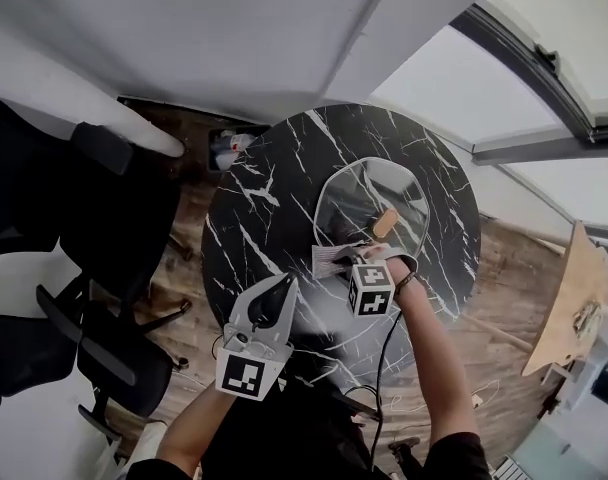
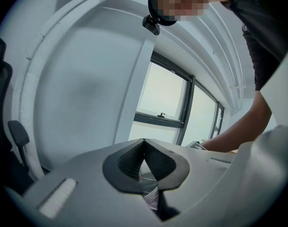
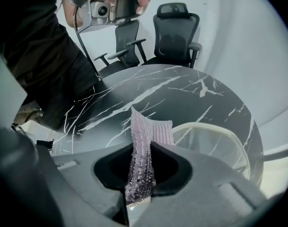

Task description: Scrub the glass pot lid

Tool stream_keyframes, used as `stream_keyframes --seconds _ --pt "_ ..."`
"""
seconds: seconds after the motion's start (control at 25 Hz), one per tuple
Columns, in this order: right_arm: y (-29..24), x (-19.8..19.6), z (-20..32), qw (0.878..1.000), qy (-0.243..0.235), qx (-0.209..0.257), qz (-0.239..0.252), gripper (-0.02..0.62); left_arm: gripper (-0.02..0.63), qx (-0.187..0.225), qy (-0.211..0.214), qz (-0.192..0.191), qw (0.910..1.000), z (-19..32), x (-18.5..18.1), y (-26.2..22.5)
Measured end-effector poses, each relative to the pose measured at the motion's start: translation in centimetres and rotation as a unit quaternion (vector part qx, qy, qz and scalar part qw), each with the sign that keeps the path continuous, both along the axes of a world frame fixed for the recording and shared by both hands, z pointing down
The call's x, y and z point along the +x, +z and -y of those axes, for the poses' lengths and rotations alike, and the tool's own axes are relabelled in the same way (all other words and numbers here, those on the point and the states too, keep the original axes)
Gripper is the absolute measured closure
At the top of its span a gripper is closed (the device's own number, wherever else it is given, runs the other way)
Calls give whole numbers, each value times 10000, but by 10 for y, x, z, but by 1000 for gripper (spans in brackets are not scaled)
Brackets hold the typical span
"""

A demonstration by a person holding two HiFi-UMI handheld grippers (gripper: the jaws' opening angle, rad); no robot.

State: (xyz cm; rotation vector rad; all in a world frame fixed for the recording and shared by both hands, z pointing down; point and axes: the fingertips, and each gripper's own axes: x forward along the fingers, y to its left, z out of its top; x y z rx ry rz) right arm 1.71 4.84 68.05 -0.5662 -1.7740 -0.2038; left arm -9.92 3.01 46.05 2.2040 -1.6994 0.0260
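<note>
Right hand-held gripper (image 3: 141,167) pinches a ribbed scrubbing cloth (image 3: 149,135) at the near rim of the glass pot lid (image 1: 369,196), which lies flat toward the surface's (image 1: 269,193) right edge, seemingly ready for scrubbing. Left hand-held gripper (image 2: 144,146), pressed together and empty, hovers aside.

A round black marble table (image 1: 264,208) with white veins carries the glass pot lid (image 1: 359,193), lying flat just beyond the right gripper (image 1: 349,260), well right of the left gripper (image 1: 279,290)

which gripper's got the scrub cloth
The right gripper: its jaws are clamped on the ribbed cloth, close to the glass pot lid. The left gripper is shut on nothing and points away from the table.
</note>
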Motion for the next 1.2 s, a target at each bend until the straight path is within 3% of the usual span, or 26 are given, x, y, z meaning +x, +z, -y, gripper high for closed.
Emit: stream_keyframes --seconds 0.28,0.4,0.48,0.6,0.68,0.84,0.96,1.08,1.2 --pt "-6 25 -29 9966 525 -632 -35 522 603 113 146 36 9998 -5 23 -17" --pt "-21 39 -39 9852 1097 -1315 -25 523 603 94 196 42 9998 -8 31 -23" --pt "-31 54 -42 9798 1340 -1483 -15 523 603 73 259 57 9996 -9 37 -27" --pt "-42 72 -27 9762 1857 -1043 409 523 603 13 372 111 9992 -8 45 -28" --pt "-58 72 -3 9602 2514 -485 1120 523 603 35 403 131 9991 -4 50 -30" --pt "-95 79 57 8892 3885 748 2298 523 603 11 421 154 9990 7 59 -32" --pt "-103 88 95 8525 4382 1535 2402 523 603 -36 452 247 9987 18 63 -32" --pt "-108 84 123 8382 4473 2038 2360 523 603 -170 552 279 9979 26 67 -26" --pt "-106 75 141 8368 4459 2227 2267 523 603 -218 655 245 9973 32 71 -22"
